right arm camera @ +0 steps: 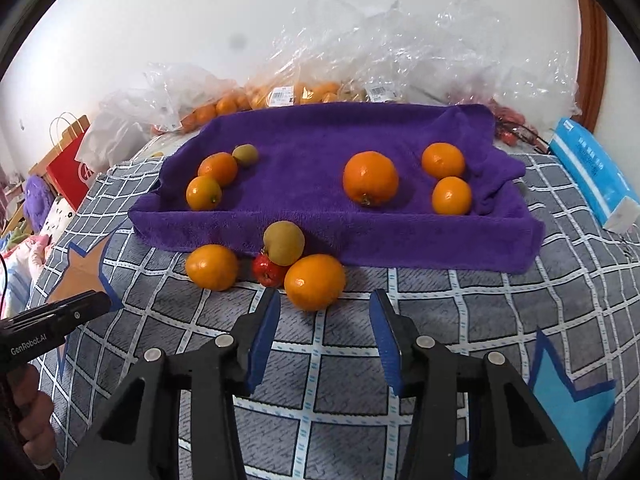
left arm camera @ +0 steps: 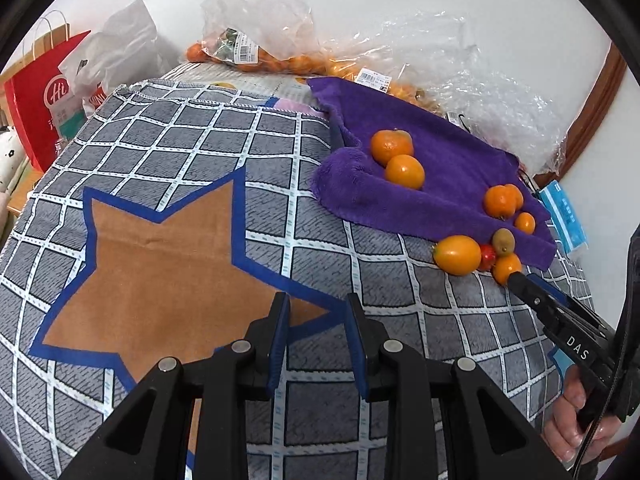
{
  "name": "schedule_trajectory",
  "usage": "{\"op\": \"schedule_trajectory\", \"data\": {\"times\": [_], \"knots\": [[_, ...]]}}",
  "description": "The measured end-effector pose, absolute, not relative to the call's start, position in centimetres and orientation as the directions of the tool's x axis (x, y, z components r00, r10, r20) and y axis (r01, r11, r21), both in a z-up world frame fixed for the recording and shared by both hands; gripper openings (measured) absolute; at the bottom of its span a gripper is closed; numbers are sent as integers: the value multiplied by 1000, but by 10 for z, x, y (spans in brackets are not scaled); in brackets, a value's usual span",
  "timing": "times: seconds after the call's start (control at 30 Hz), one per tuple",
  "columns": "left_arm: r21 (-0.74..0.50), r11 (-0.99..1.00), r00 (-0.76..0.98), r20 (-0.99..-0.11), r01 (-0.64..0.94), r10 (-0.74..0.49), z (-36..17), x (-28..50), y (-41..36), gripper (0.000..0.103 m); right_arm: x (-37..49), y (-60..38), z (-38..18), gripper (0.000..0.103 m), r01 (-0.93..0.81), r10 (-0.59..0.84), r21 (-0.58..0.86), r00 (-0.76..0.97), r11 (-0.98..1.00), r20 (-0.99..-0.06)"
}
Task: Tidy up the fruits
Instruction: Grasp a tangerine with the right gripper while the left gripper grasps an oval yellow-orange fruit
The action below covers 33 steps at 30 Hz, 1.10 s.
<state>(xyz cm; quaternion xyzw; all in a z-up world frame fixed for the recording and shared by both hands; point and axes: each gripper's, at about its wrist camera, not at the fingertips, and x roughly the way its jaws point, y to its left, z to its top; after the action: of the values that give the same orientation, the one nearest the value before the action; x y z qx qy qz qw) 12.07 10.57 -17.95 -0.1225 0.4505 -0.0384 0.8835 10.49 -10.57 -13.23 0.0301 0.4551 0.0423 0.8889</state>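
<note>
A purple towel lies over a shallow tray shape on the checked cloth. On it rest several oranges, the biggest near the middle, and a small kiwi. In front of its near edge cluster an orange, a second orange, a kiwi and a small red fruit. My right gripper is open, its tips flanking the near orange's front without pressing; it appears at that orange in the left wrist view. My left gripper is shut and empty over the brown star.
Clear plastic bags of oranges and other fruit pile up along the back wall. A blue tissue pack lies right of the towel. A red paper bag stands at the far left. The left gripper reaches in at left.
</note>
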Motion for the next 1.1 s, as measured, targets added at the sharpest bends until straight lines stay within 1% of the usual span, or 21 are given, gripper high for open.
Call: {"op": "schedule_trajectory", "data": {"times": [0.2, 0.3, 0.37, 0.4, 0.6, 0.83, 0.97, 1.1], "knots": [[-231, 973, 601, -780, -13, -177, -181, 122, 101, 26, 115, -103, -143, 46, -49, 93, 79, 560, 996, -823], [-249, 968, 593, -779, 2, -201, -181, 122, 103, 26, 119, -104, -146, 46, -49, 99, 86, 558, 995, -824], [-268, 963, 585, -781, 6, -221, -181, 123, 106, 26, 120, -104, -147, 41, -57, 111, 95, 560, 994, -821], [-272, 962, 579, -783, 10, -227, -181, 123, 107, 26, 120, -104, -147, 36, -59, 112, 96, 561, 994, -820], [-266, 962, 556, -793, 54, -250, -176, 120, 100, 26, 107, -107, -141, 36, -74, 114, 87, 573, 993, -812], [-262, 957, 559, -779, 125, -286, -169, 120, 62, 27, 78, -132, -135, 36, -45, 46, 25, 592, 999, -804], [-250, 954, 534, -791, 165, -300, -170, 129, 37, 35, 67, -151, -137, 36, -18, 27, 20, 587, 1000, -809], [-235, 957, 534, -795, 168, -289, -168, 140, 21, 43, 58, -166, -136, 36, 5, 13, 20, 594, 1000, -804]]}}
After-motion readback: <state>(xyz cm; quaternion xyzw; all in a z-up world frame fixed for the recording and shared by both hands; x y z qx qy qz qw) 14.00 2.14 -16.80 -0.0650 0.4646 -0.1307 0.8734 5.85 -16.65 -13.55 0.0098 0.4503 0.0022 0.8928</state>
